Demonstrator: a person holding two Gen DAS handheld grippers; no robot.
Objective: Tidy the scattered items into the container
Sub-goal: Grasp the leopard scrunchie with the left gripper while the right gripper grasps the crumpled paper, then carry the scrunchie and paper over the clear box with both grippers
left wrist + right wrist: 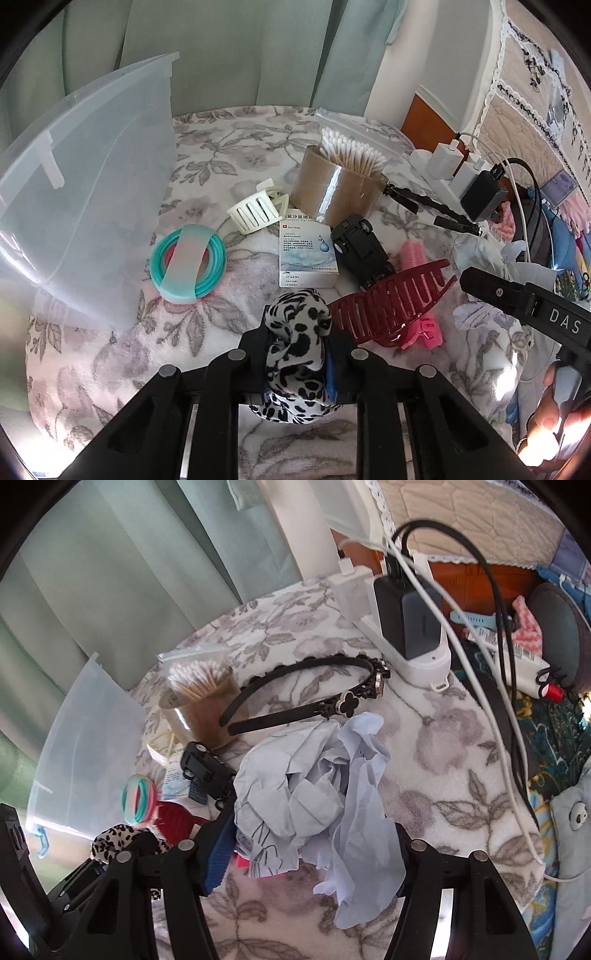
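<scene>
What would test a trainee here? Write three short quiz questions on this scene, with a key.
1. True or false: the left gripper is shut on the spotted scrunchie.
2. What lies between the right gripper's fingers? A) crumpled paper B) headband C) toy car
3. Fill in: the cotton swabs stand inside a roll of ____.

Key: 1 true; 2 A; 3 tape.

container: translucent plastic bin (85, 192), far left on floral blanket (207, 155)
tape roll: brown packing-tape roll (336, 188), behind white medicine box (308, 258)
car: black toy car (360, 251), right of box
</scene>
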